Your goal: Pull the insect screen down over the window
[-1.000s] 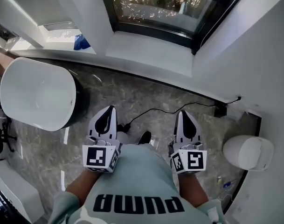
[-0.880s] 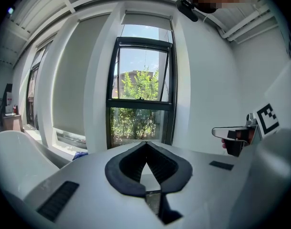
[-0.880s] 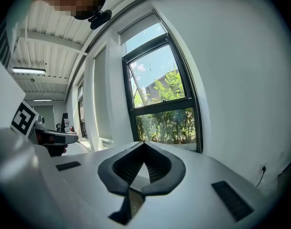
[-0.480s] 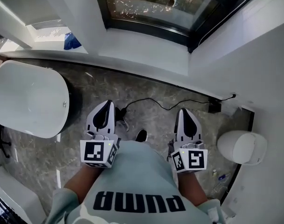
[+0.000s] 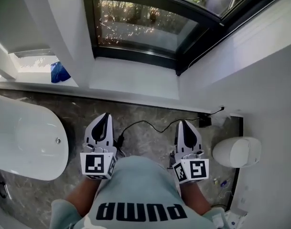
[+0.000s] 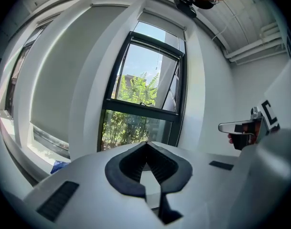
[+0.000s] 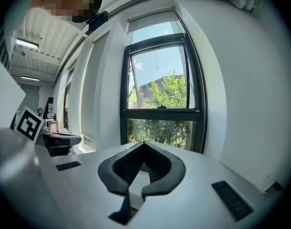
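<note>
Holding both grippers low over grey marbled floor [image 5: 150,104], person is facing window. Far left, white oval tub-like object [image 5: 21,137] is sitting on floor, w/ small blue item [image 5: 57,73] lying on pale ledge above it. Next, left gripper [image 5: 106,116] is pointing fwd, jaws pressed together, nothing betw. them. Black-framed window [image 5: 135,27] is showing greenery through glass; pale strip [image 7: 152,18] is running along frame top, can't tell if it's the rolled insect screen. Thin black cable [image 5: 150,125] is trailing betw. grippers. Then right gripper [image 5: 185,123], jaws also pressed together, empty. White rounded object [image 5: 236,151] is sitting far right.
</note>
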`<state>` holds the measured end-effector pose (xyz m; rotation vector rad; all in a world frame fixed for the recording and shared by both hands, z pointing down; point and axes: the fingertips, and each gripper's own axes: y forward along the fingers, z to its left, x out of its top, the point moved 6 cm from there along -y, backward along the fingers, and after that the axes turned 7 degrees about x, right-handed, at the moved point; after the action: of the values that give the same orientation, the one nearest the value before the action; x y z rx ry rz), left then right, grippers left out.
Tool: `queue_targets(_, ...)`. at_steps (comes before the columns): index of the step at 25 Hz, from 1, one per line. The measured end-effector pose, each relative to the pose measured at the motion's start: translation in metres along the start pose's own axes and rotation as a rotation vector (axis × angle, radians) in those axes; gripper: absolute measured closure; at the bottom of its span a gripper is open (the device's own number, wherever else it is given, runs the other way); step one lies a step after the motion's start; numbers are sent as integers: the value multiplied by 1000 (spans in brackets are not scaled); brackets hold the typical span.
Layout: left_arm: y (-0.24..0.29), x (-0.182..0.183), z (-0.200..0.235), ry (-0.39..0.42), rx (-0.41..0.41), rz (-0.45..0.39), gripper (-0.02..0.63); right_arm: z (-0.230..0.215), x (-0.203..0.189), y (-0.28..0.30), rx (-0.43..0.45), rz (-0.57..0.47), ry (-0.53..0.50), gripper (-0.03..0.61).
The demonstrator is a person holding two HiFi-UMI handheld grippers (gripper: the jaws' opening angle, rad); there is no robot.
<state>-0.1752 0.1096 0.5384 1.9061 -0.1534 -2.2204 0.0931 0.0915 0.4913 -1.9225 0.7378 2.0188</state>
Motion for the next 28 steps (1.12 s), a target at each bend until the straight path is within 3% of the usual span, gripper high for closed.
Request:
queue_targets(6,15,25,-3,44,-86,-24,601,2,31,28,-39,-37,-24,583)
queue_targets(12,55,65,-13,107,-140,-77,601,-38,71,58,-88,-111,-62,583)
queue_targets(17,102,118,-24,152,-147,-120,600,-85,116,101,-41,-130,-200,583)
queue_targets(25,205,252,-43,250,-54,-283,601,-177,247,202,-10,-267,-447,583)
queue_targets(28,248,296,-49,270,-23,-292,601,-210,310,237,19,-326,-541,583)
